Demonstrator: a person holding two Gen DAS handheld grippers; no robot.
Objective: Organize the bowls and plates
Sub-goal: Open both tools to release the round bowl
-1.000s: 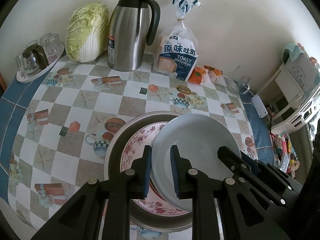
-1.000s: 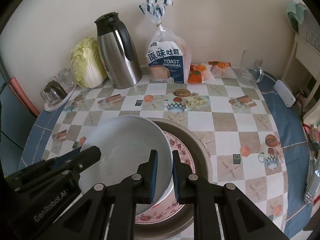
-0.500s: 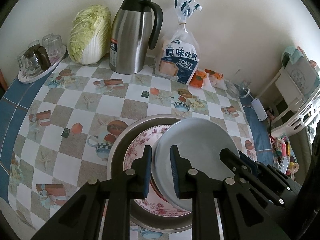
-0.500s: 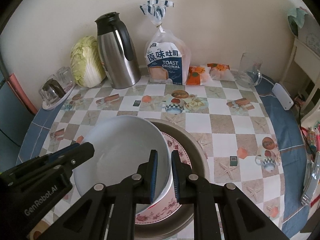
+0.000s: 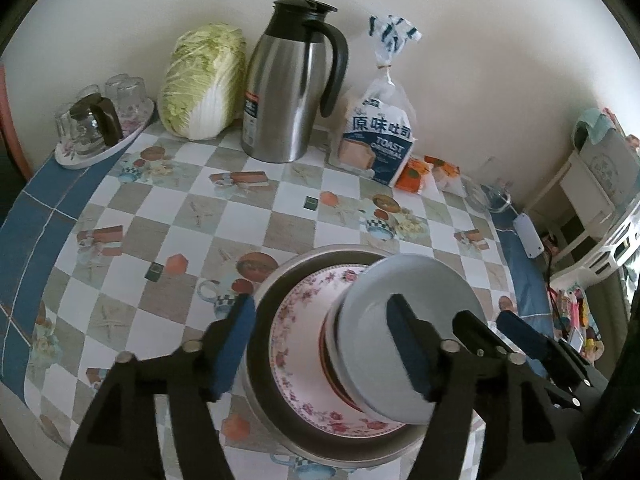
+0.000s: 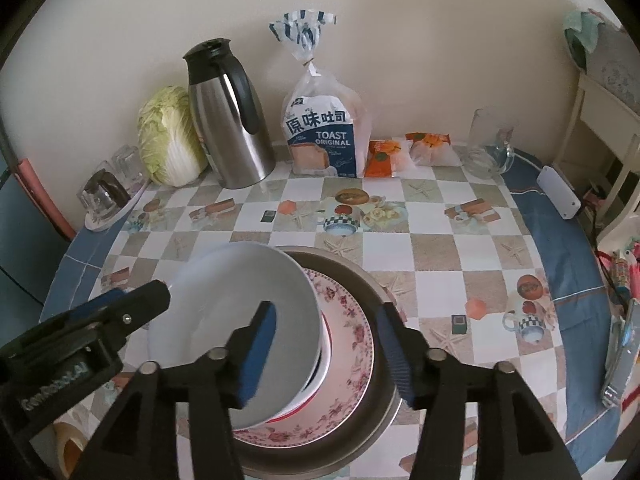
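Both tongs, left [image 5: 324,348] and right [image 6: 328,344], are opening off the white bowl [image 6: 256,320], seemingly resting on the floral plate [image 6: 352,336].

The white bowl [image 6: 240,320] hides most of the floral plate [image 6: 352,336], its far rim blurred. Glasses [image 5: 120,92] at the bench's corner [image 5: 48,184] are too small to count.

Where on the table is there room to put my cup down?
Bare checkered cloth lies between the metal basin of stacked plates and the thermos and toast bag. More lies right of the basin. The back wall is crowded: cabbage, glasses tray, snack packets.
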